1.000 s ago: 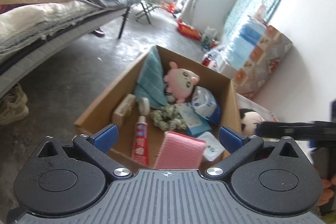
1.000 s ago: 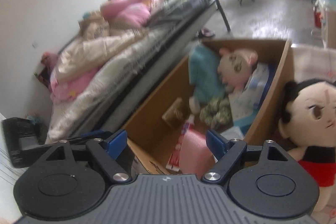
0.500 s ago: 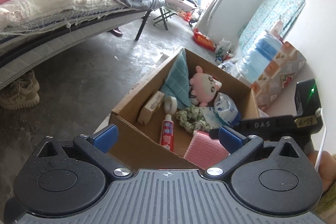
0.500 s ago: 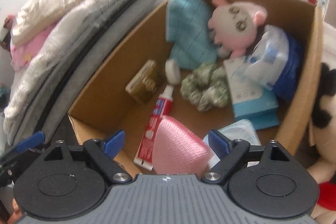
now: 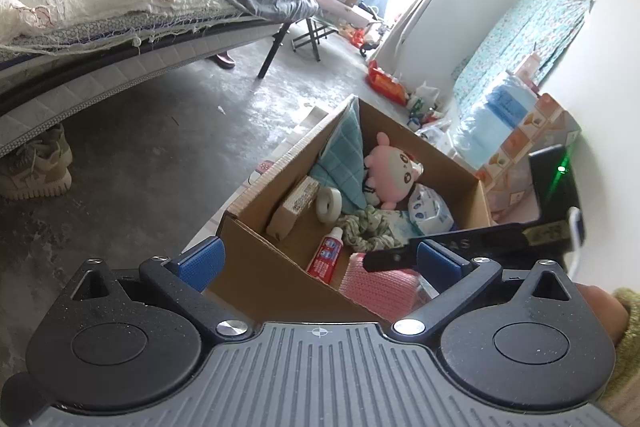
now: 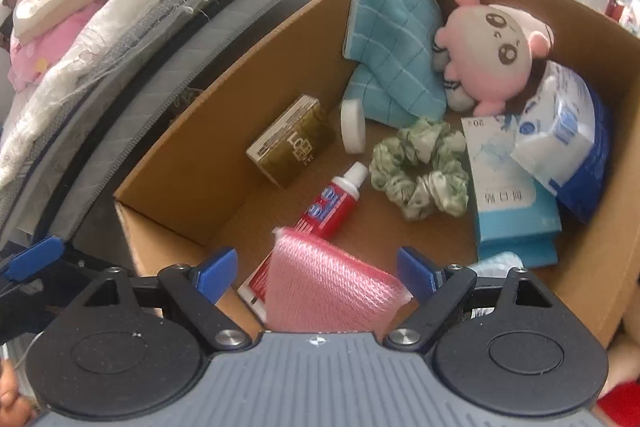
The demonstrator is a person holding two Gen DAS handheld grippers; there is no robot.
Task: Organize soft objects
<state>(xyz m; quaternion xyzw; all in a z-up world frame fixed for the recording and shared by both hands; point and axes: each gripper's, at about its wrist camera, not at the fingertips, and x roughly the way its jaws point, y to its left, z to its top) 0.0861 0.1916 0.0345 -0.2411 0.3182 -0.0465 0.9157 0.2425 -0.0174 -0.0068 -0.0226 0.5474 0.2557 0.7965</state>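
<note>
— Cardboard, item one, left wrist view: we log the cardboard box on the concrete floor beside the bed. Contents?

— Soft goods: teal cloth leaning in the far corner, pink plush doll against it, green scrunchie mid-box, pink knitted cloth at the near wall. Hard goods: small carton, tape roll, toothpaste tube.

— Our left gripper?

— Spread wide, nothing between its pads, hanging over the box's near corner. The right gripper reaches in from the right above the pink cloth.

— Right wrist view, same stock?

— Same, seen from above: teal cloth, doll, scrunchie, toothpaste, olive carton, plus a blue tissue box and a wipes pack along the right wall. Our right gripper stands open, pads either side of the pink cloth but clear of it; its jaws have just been opening.

— Progress?

— We judge it barely begun. Soft and hard items lie mixed in the one box, nothing is gripped, and every soft piece is still to be sorted.
</note>
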